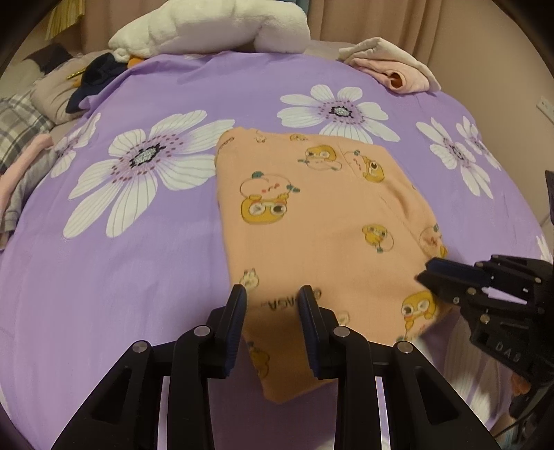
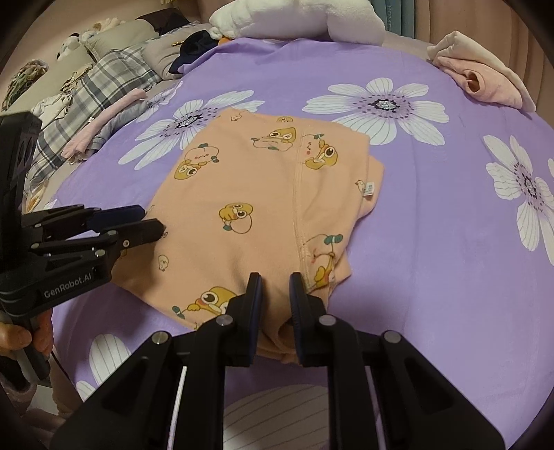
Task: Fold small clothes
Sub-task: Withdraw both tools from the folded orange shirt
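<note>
We see a bed covered by a purple sheet (image 1: 145,277) printed with large white daisies, filling nearly all of both views; beige curtains (image 1: 381,20) hang behind its far edge. One big white plush toy (image 1: 214,31) lies along that far edge, and one pile of pale pink clothes (image 1: 391,65) sits at the far right corner. Along the left edge we count one plaid pillow (image 2: 100,86), a grey cushion (image 2: 162,55) with a dark navy item (image 2: 194,46) on it, and a strip of pink and grey garments (image 2: 100,135).

One peach garment (image 1: 311,221), patterned with yellow cartoon ducks, lies folded and flat in the middle of the sheet, reaching toward the near edge. A small white label (image 2: 368,188) shows at its right side.

We have two tongs in view. The left gripper (image 1: 273,294) sits over the garment's near left corner, its blue-padded fingers a moderate gap apart with cloth lying between them; from the right wrist view its tips (image 2: 152,221) look nearly together at the cloth's left edge, so we cannot tell whether it pinches the fabric. The right gripper (image 2: 273,280) is at the near right corner, narrowly parted, with a bunched fold of the peach cloth clamped between its pads.
</note>
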